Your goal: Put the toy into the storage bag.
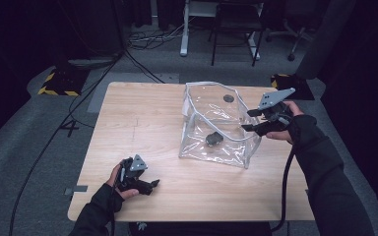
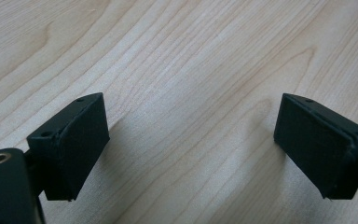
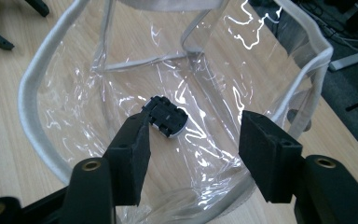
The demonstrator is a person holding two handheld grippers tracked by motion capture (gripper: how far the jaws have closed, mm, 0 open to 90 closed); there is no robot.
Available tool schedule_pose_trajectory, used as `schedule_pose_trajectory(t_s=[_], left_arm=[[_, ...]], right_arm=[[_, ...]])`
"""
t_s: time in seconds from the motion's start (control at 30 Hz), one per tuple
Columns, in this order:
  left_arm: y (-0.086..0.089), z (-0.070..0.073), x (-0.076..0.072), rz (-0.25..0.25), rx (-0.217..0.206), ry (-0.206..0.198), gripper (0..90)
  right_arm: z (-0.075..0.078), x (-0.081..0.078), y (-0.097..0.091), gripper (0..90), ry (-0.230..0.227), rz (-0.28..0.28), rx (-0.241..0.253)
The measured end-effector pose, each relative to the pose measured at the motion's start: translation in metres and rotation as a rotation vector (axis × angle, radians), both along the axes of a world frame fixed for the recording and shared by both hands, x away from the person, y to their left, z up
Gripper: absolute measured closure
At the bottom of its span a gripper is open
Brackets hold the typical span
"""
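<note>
The small black object lies on the floor of the clear bag — below the right tongs, gaping, empty; left tongs idle, parted, far off.

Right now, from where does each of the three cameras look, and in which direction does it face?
High view: above the person's side, facing forward and down on the table; both forearms, left gripper, right gripper.
Left gripper view: on the left gripper, facing bare table wood; its two fingers apart.
Right gripper view: on the right gripper, facing down into the clear bag; its fingers apart.
Shared: high and right gripper views both show the small black object inside the bag.
</note>
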State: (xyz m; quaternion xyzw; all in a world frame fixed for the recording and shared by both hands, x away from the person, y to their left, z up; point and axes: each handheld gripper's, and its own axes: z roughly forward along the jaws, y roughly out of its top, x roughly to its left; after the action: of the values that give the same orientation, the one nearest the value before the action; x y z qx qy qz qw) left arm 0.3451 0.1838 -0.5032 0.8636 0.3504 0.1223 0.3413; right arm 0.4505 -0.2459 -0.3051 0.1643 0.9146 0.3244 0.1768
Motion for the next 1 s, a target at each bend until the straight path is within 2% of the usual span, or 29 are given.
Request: schedule_pose_trajectory(t_s=[0.13,0.17,0.2,0.3,0.5,0.53,0.63,0.87,0.9,1.0], left_arm=[[0.000,0.000,0.000,0.000,0.000,0.000,10.4],[0.000,0.000,0.000,-0.003,0.004,0.000,10.4],[0.000,0.000,0.000,-0.003,0.004,0.000,10.4],[0.000,0.000,0.000,0.000,0.000,0.000,10.4],[0.000,0.000,0.000,0.000,0.001,0.000,10.4],[0.000,0.000,0.000,0.000,0.000,0.000,10.4],[0.000,0.000,0.000,0.000,0.000,0.000,10.4],[0.000,0.000,0.000,0.000,0.000,0.000,10.4],[0.000,0.000,0.000,0.000,0.000,0.000,10.4],[0.000,0.000,0.000,0.000,0.000,0.000,10.4]], right_arm=[[0.002,-0.001,-0.002,43.1,-0.024,-0.010,0.028],[0.003,-0.001,-0.003,42.9,-0.043,-0.014,0.053],[0.003,-0.001,-0.003,42.9,-0.043,-0.014,0.053],[0.006,-0.004,-0.006,42.6,-0.075,-0.020,0.104],[0.008,-0.005,-0.011,42.5,-0.097,-0.045,0.149],[0.008,-0.006,-0.014,42.4,-0.116,-0.062,0.168],[0.008,-0.006,-0.019,41.9,-0.134,-0.091,0.199],[0.008,-0.005,-0.028,40.4,-0.159,-0.149,0.241],[0.007,-0.005,-0.030,39.6,-0.160,-0.184,0.261],[0.007,-0.005,-0.033,38.9,-0.169,-0.200,0.261]])
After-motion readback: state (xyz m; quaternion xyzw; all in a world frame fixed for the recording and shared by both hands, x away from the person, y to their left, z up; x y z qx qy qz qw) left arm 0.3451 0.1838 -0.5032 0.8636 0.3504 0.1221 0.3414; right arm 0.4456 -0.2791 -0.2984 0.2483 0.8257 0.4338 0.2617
